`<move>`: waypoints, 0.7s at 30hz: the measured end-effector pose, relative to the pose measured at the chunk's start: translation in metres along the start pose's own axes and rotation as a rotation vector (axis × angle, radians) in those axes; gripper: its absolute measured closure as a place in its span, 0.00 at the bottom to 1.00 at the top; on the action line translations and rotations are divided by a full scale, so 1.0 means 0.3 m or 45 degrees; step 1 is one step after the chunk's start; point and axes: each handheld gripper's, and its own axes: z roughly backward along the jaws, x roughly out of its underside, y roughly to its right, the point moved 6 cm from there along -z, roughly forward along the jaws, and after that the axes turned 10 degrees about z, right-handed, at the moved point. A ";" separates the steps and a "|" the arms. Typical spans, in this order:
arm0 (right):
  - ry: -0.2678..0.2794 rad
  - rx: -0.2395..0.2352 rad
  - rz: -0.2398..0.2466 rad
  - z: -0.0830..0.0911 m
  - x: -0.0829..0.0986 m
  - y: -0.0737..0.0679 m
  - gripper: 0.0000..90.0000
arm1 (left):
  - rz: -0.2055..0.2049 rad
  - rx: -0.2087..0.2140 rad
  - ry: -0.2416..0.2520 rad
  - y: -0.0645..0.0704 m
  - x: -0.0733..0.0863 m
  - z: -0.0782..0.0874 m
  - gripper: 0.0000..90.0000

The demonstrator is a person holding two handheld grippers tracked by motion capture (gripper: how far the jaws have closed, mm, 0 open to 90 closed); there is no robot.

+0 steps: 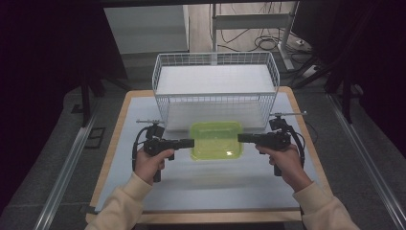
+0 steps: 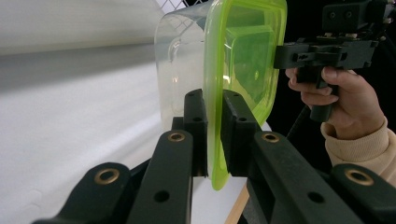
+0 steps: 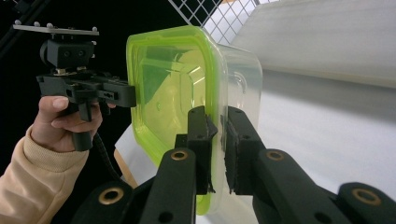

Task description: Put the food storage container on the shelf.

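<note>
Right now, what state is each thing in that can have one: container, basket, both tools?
Container: clear tub closed under its green lid, level, gripped at both ends; cannot tell if it is lifted off the table.
Wire basket: upright behind the container, nothing inside but a white liner.
Left tool: shut on the lid's rim.
Right tool: shut on the lid's rim at the opposite end.

Bench (image 1: 143, 201) reads bright and even from overhead on my feed, surroundings nearly black. Soft shadows only. Small white glare spot on the green lid (image 1: 216, 140). High view slightly soft, low detail. In both gripper views the near tongs are sharp, white background blown out and featureless, far hand a bit blurred.
</note>
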 end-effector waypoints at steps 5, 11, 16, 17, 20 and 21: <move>0.009 0.003 0.003 0.006 -0.030 -0.002 0.91 | -0.026 -0.010 -0.001 0.011 -0.030 0.008 0.91; 0.020 0.005 0.003 0.008 -0.067 -0.003 0.91 | -0.028 -0.011 0.005 0.026 -0.068 0.017 0.91; 0.028 0.010 0.016 0.017 -0.102 -0.009 0.91 | -0.032 -0.014 0.018 0.047 -0.097 0.023 0.91; 0.027 0.011 0.017 0.018 -0.110 -0.009 0.91 | -0.036 -0.013 0.017 0.049 -0.103 0.025 0.91; 0.025 0.012 0.013 0.020 -0.133 -0.008 0.91 | -0.024 -0.006 0.022 0.055 -0.124 0.029 0.91; 0.028 0.010 0.013 0.020 -0.141 -0.006 0.91 | -0.021 -0.004 0.024 0.056 -0.131 0.029 0.91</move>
